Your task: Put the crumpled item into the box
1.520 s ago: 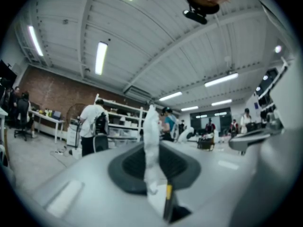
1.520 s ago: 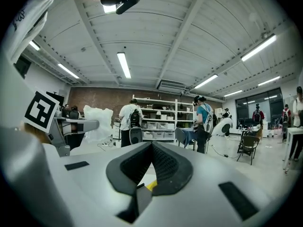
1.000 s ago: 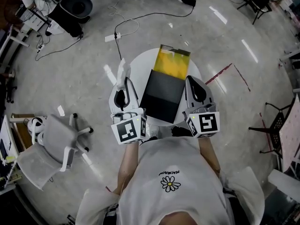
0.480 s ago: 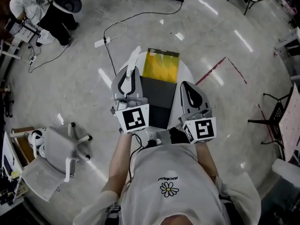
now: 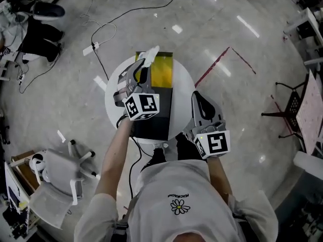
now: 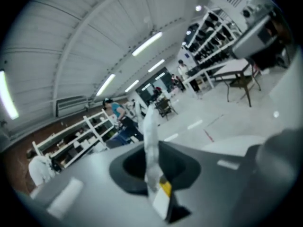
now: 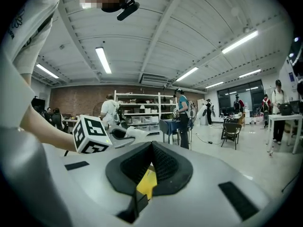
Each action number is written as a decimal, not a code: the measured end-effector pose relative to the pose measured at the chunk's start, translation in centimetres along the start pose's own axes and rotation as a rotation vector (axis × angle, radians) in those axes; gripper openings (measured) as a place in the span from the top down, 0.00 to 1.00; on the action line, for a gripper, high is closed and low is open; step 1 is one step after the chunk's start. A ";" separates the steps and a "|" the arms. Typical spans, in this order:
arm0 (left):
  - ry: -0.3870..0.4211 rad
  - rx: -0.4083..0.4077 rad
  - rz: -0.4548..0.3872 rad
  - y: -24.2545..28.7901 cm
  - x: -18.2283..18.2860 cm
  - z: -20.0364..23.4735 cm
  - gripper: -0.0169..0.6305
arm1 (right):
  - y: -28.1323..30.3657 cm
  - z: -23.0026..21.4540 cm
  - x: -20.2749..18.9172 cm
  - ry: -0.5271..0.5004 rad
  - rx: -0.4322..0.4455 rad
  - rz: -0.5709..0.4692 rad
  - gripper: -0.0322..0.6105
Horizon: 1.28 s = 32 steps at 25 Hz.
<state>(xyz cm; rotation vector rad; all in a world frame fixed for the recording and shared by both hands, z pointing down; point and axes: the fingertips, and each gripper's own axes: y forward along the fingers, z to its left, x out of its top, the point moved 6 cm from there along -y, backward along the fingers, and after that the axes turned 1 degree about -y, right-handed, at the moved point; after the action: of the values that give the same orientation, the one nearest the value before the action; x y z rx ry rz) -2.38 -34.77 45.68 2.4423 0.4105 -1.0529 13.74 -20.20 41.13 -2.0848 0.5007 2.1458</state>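
In the head view a black box [image 5: 154,116] with a yellow far part [image 5: 160,70] lies on a round white table [image 5: 184,84]. My left gripper [image 5: 143,67] is raised over the box's left far side, shut on a white crumpled item [image 5: 148,59] that sticks out past its tips. In the left gripper view the item [image 6: 150,141] stands as a thin white strip pinched in the left gripper [image 6: 154,174]. My right gripper [image 5: 198,96] is beside the box's right edge, shut and empty. In the right gripper view the right gripper [image 7: 150,167] shows closed jaws with nothing between them.
A grey office chair [image 5: 60,170] stands on the floor at the left. A power strip with cables [image 5: 92,48] lies beyond the table, red tape [image 5: 217,67] marks the floor to the right, and a black chair [image 5: 295,107] stands at the far right. People and shelves [image 7: 142,110] fill the background.
My left gripper has risen and moved forward with the white item, from the box's left near side to over its far left part. The right gripper has stayed by the box's right edge.
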 end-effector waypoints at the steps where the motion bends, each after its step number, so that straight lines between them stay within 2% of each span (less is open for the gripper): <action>1: 0.036 -0.028 0.021 1.1 -0.6 -0.8 0.91 | -0.2 -0.4 -0.3 0.004 -0.010 0.007 0.95; 4: 0.133 -0.115 0.094 4.1 -2.7 -3.2 0.91 | -0.8 -1.1 -1.1 0.017 -0.029 0.028 0.95; 12: 0.302 -0.280 0.272 10.4 -8.1 -8.2 0.91 | -2.0 -2.1 -3.4 0.042 -0.043 0.098 0.95; 15: 0.358 -0.311 0.331 11.7 -10.0 -9.4 0.91 | -2.4 -2.3 -3.9 0.051 -0.049 0.118 0.95; 21: 0.483 -0.337 0.381 12.9 -11.9 -10.8 0.91 | -2.8 -2.9 -4.7 0.061 -0.051 0.139 0.95; 26: 0.469 -0.413 0.405 13.2 -12.7 -11.7 0.89 | -2.5 -3.0 -5.0 0.070 -0.042 0.144 0.95; 28: 0.416 -0.488 0.411 13.2 -12.8 -12.1 0.86 | -2.4 -2.9 -5.0 0.074 -0.039 0.143 0.95; 30: 0.349 -0.572 0.434 13.0 -13.0 -12.6 0.77 | -2.3 -2.7 -5.0 0.077 -0.033 0.143 0.95; 32: 0.300 -0.624 0.461 12.6 -13.3 -13.0 0.74 | -2.3 -2.5 -4.9 0.081 -0.026 0.141 0.95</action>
<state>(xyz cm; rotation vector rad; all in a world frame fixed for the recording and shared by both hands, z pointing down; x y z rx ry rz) 2.17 -40.23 66.99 1.9769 0.2051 -0.2970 17.05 -18.11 45.61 -2.2197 0.6504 2.1591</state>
